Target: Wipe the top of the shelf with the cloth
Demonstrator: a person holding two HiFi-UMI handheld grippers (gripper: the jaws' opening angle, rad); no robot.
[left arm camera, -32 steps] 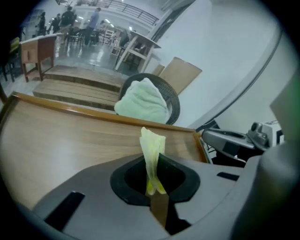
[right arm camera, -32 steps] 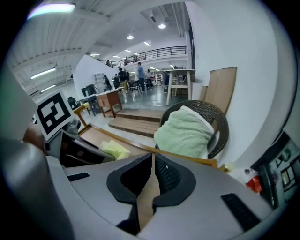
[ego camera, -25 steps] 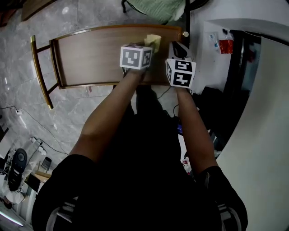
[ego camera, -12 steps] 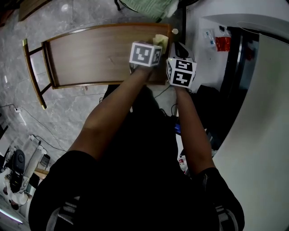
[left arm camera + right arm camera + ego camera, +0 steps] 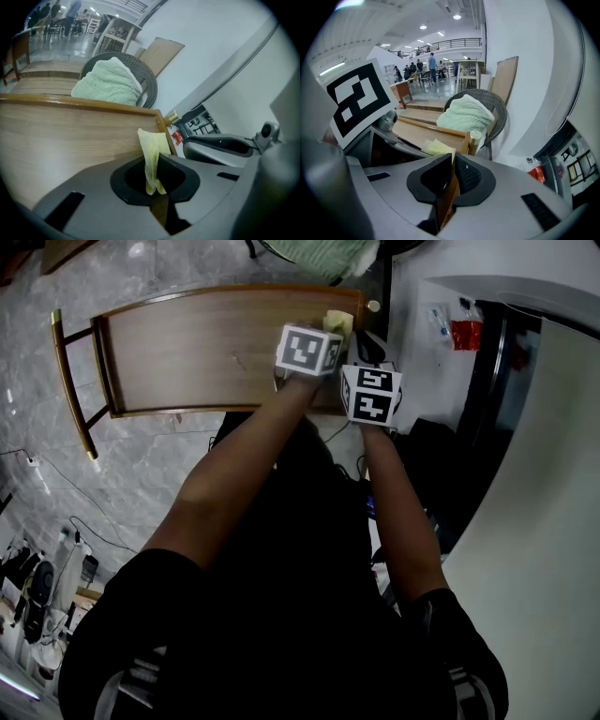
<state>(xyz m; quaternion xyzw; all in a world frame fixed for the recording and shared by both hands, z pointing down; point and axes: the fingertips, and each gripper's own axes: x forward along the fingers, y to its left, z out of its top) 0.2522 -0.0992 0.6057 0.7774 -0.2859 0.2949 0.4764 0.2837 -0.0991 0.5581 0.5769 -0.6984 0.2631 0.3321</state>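
At the shelf's left end the wooden top is bare; the shelf (image 5: 187, 343) carries nothing until near its right end. There the left gripper (image 5: 154, 190) is clamped on the cloth (image 5: 151, 150), a small yellow-green piece that stands up from the closed jaws in a limp fold. In the head view the cloth sits close to the shelf's far right corner.

The cloth looks thin, light and soft (no stiffness of its own), so it should drape and drag wherever it is pushed. It will likely bunch or pull free if only a corner is pinched. A hold on a gathered fold, leaving a loose flap to lie flat on the wood, seems the sound grip.

Further right, at the shelf's near right corner, the right gripper (image 5: 452, 168) has its jaws closed on a strip of brown wood. This appears to be the shelf's raised rim (image 5: 446, 204), probably held to steady the frame.

Against a second ago, the left gripper and cloth have travelled rightward along the top, from a little short of the right end to almost against it. They are now just beside the right gripper, which has kept its place at the corner.
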